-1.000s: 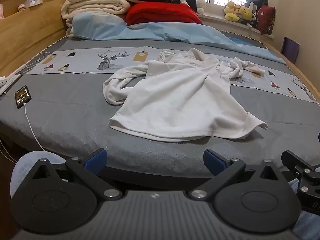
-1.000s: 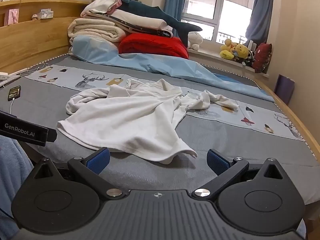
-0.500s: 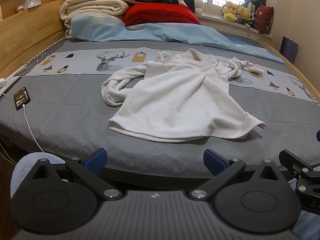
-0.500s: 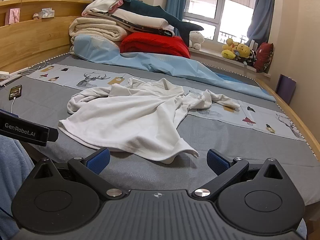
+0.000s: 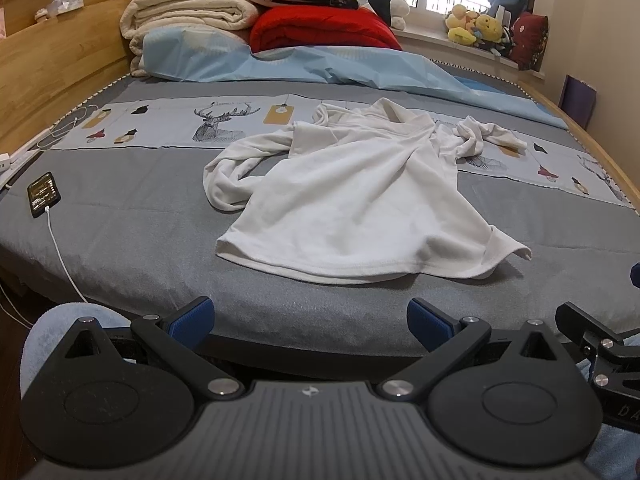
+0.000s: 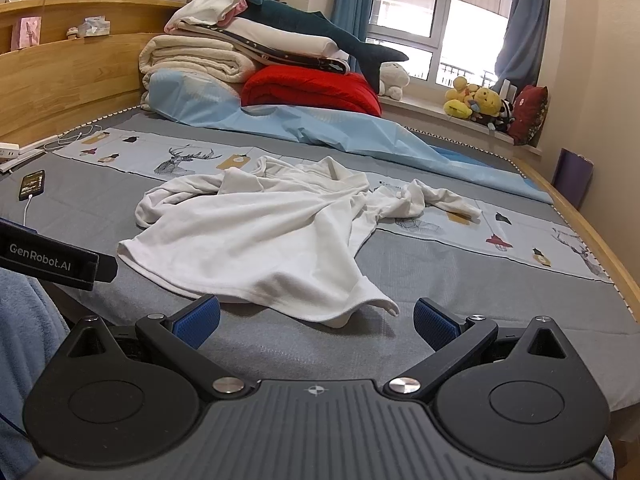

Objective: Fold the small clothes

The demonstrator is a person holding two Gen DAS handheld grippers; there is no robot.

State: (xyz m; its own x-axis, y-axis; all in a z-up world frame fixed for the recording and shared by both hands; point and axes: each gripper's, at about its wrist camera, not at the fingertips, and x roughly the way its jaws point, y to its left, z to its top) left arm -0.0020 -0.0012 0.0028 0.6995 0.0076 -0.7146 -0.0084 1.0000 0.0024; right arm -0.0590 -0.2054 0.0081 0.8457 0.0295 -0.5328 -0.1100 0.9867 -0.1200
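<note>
A white long-sleeved shirt [image 5: 352, 200] [image 6: 264, 240] lies crumpled on the grey bedspread [image 5: 140, 216], hem towards me, sleeves twisted out to both sides. My left gripper [image 5: 310, 318] is open near the bed's front edge, short of the hem, with nothing between its blue pads. My right gripper [image 6: 316, 320] is also open, its fingers straddling the space just in front of the shirt's near right hem corner [image 6: 372, 304], not touching it. Part of the left gripper's body [image 6: 52, 260] shows at the left of the right wrist view.
A phone [image 5: 44, 194] on a white cable [image 5: 60, 248] lies on the bed's left side. Folded blankets, a red quilt [image 5: 324, 28] and a light blue sheet [image 5: 320, 68] pile up at the far end. A wooden headboard [image 5: 52, 60] runs along the left; plush toys [image 6: 480, 102] sit on the windowsill.
Both grippers have edged slightly forward towards the bed and shirt; the shirt looms a bit larger. The jaws stay open and the shirt has not moved.
</note>
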